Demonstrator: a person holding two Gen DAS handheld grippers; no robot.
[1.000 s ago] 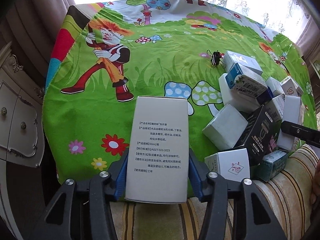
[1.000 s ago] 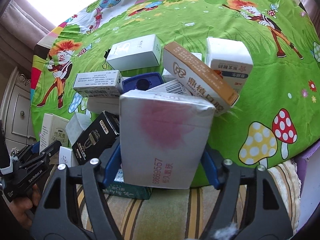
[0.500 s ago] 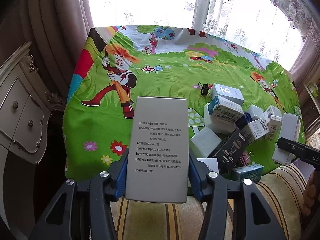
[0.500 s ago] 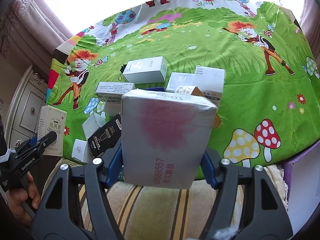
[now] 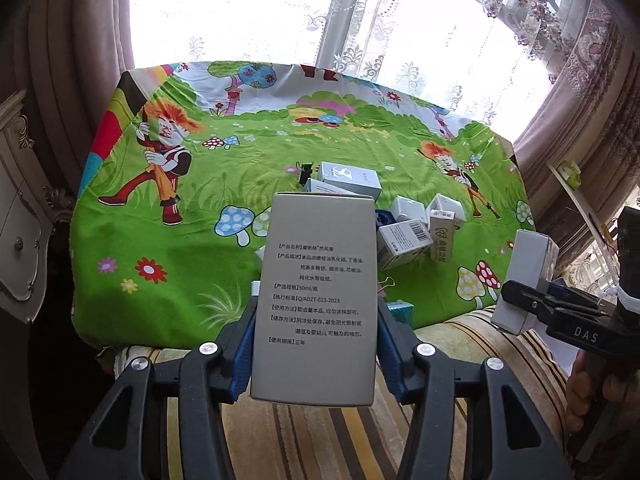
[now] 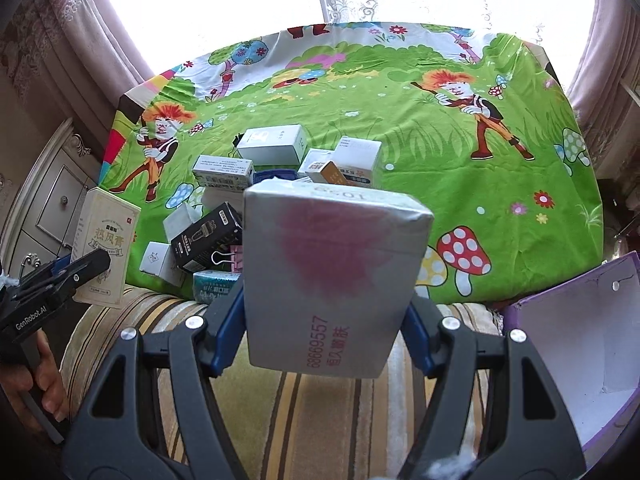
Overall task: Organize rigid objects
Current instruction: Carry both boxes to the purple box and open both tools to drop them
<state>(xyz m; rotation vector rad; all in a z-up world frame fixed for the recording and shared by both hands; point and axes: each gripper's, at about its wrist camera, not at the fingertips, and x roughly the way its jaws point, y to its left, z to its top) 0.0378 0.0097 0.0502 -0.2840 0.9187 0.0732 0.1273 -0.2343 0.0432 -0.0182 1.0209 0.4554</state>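
Note:
My left gripper [image 5: 316, 344] is shut on a tall grey box with black printed text [image 5: 316, 300], held upright above the striped sofa edge. The same box shows cream-fronted in the right wrist view [image 6: 106, 248]. My right gripper [image 6: 320, 328] is shut on a silver-wrapped box with a pink stain [image 6: 332, 276]; it also shows in the left wrist view [image 5: 528, 284]. A pile of small boxes [image 6: 280, 164] lies on the green cartoon cloth [image 6: 400, 120], among them a black box [image 6: 208, 236].
An open purple box [image 6: 580, 344] stands at the lower right in the right wrist view. A striped sofa cushion [image 6: 320, 420] runs along the front. A white cabinet [image 5: 20, 240] stands at the left. Curtains and a bright window are behind the table.
Both grippers have pulled back and up from the pile with their boxes. The table looks smaller and farther, and the purple box has come into view.

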